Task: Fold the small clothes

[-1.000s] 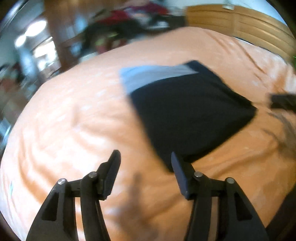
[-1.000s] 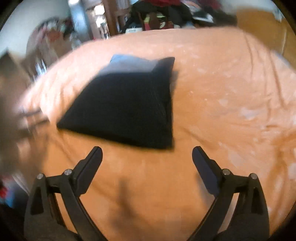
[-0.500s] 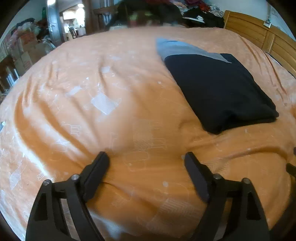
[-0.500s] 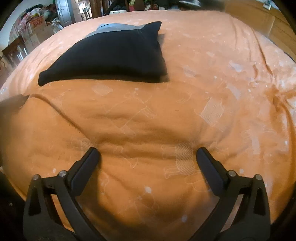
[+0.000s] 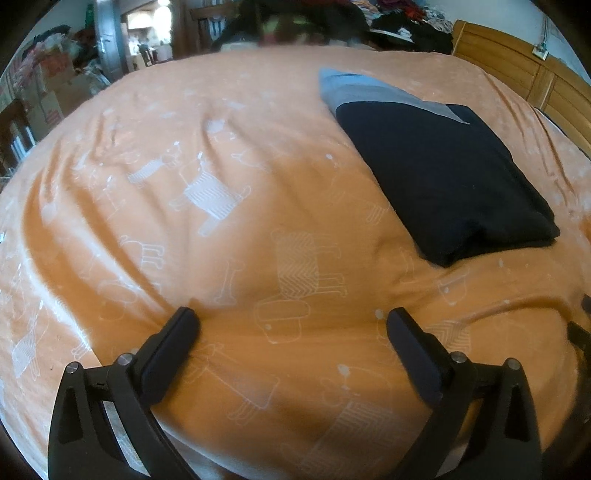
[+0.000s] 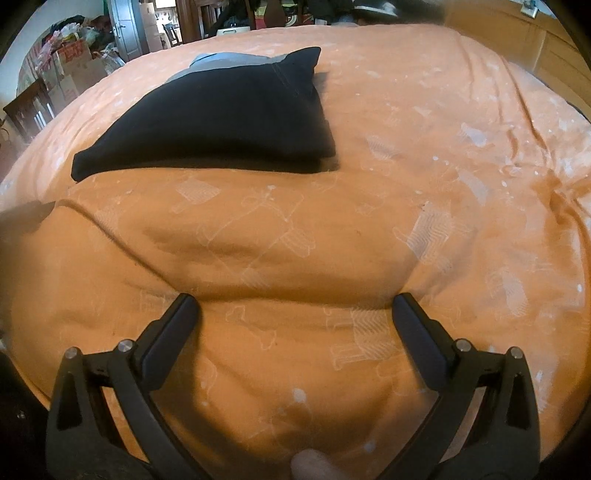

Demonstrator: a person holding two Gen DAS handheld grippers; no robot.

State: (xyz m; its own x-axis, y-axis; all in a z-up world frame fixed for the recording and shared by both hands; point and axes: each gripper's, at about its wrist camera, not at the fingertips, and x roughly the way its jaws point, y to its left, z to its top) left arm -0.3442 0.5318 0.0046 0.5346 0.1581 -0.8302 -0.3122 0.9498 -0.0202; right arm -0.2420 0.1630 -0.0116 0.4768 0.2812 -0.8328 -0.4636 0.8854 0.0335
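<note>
A folded black garment [image 5: 447, 177] with a grey-blue band at its far end lies flat on the orange bedspread [image 5: 229, 236]. In the right wrist view the same black garment [image 6: 229, 114] sits at the upper left on the bedspread [image 6: 424, 155]. My left gripper [image 5: 291, 317] is open near the bed's front edge, well short and left of the garment, with nothing between its fingers. My right gripper [image 6: 295, 302] is open too, low over a bulge in the spread, empty and apart from the garment.
A wooden headboard [image 5: 524, 70] runs along the right side. Piled clothes [image 5: 388, 18] lie beyond the far edge of the bed. Cardboard boxes and clutter [image 6: 70, 66] stand at the left with a chair [image 6: 29, 107]. The spread is wrinkled at the right.
Both grippers have pulled back from the garment toward the bed's near edge and lowered. The left gripper has opened wider. The garment lies still, folded.
</note>
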